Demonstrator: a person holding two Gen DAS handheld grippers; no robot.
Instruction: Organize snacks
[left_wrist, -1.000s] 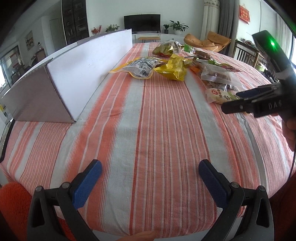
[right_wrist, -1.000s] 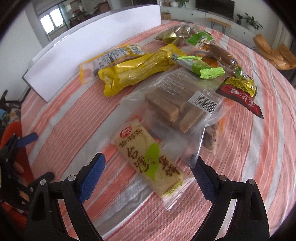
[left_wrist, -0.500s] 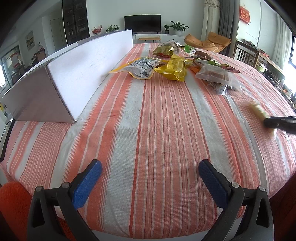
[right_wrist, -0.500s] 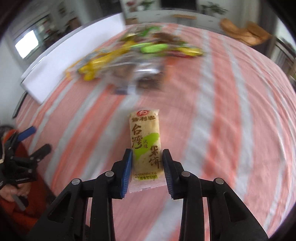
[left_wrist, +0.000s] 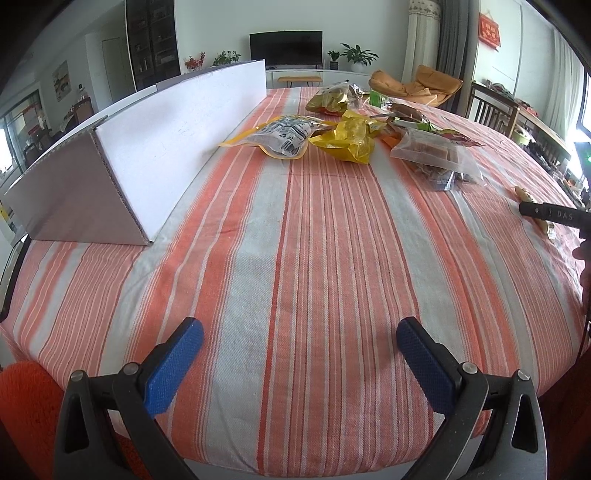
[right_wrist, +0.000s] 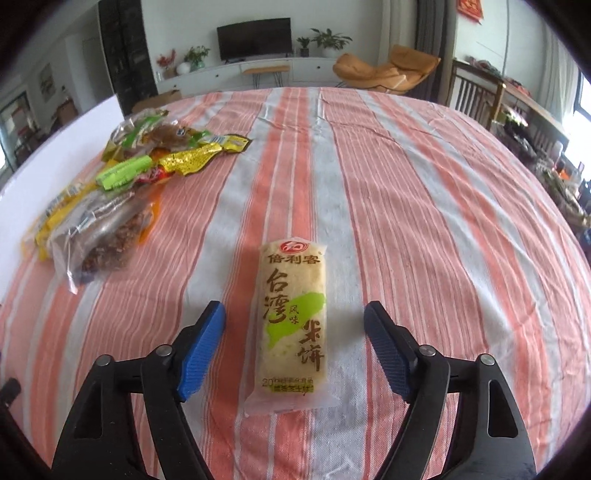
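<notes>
A pale yellow rice cracker pack (right_wrist: 293, 321) with a green patch lies flat on the striped tablecloth (right_wrist: 406, 192), between the open fingers of my right gripper (right_wrist: 294, 343), which do not touch it. The snack pile (right_wrist: 122, 177) lies to its far left. In the left wrist view my left gripper (left_wrist: 299, 365) is open and empty above the table's near edge. The snack pile (left_wrist: 354, 136) shows there at the back, and the right gripper's finger (left_wrist: 550, 214) with the cracker pack (left_wrist: 526, 194) at the far right.
A long white cardboard box (left_wrist: 155, 147) stands along the left side of the table. A clear bag of brown bars (left_wrist: 436, 157) and a yellow bag (left_wrist: 351, 140) lie in the pile. Chairs (right_wrist: 476, 92) stand beyond the table's right edge.
My right gripper closed on the cracker pack, carried it away from the pile to the right, set it down and opened. My left gripper has not moved.
</notes>
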